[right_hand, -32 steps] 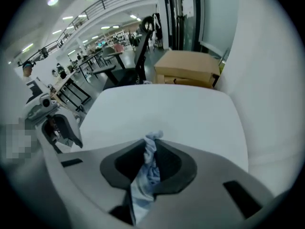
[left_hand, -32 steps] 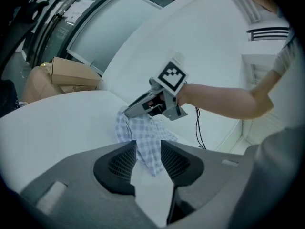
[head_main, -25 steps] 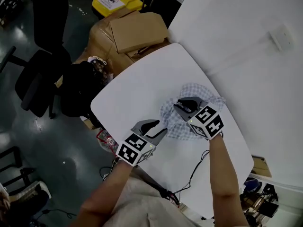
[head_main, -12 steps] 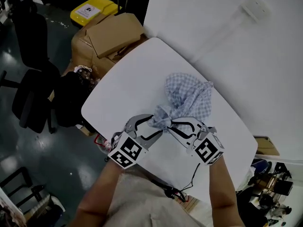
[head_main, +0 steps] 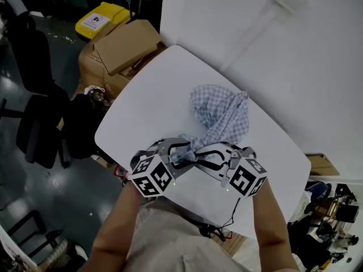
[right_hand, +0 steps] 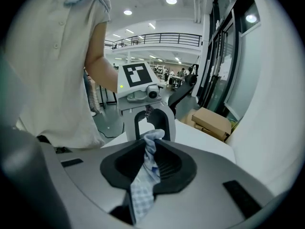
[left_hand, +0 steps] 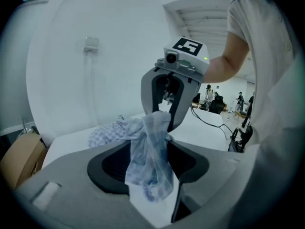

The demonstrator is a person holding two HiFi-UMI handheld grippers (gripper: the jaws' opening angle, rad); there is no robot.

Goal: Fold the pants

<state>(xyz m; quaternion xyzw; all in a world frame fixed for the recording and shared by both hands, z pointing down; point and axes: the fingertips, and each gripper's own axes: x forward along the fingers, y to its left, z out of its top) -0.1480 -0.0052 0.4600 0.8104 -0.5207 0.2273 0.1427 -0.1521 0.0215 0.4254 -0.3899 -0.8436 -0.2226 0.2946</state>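
Now blue-white checked fabric pants (head_main: 218, 109) lie bunched on white rounded table (head_main: 142, 112), toward far right, with one twisted end stretched to near edge. There right gripper (head_main: 209, 153) pinches that end tight. Close at its left, left gripper (head_main: 178, 152): jaws just opened wide, cloth loose between.

The checked pants (head_main: 218, 109) lie bunched near the tabletop's wall-side edge and trail in a twisted strand to the near edge. This splits the white table (head_main: 142, 123). Its left half, out to the far corner, is bare and passable. The wall (head_main: 317, 67) closes off the right edge. Cardboard boxes (head_main: 122, 44) stand just beyond the far corner, and an office chair (head_main: 37, 129) stands off the left edge.
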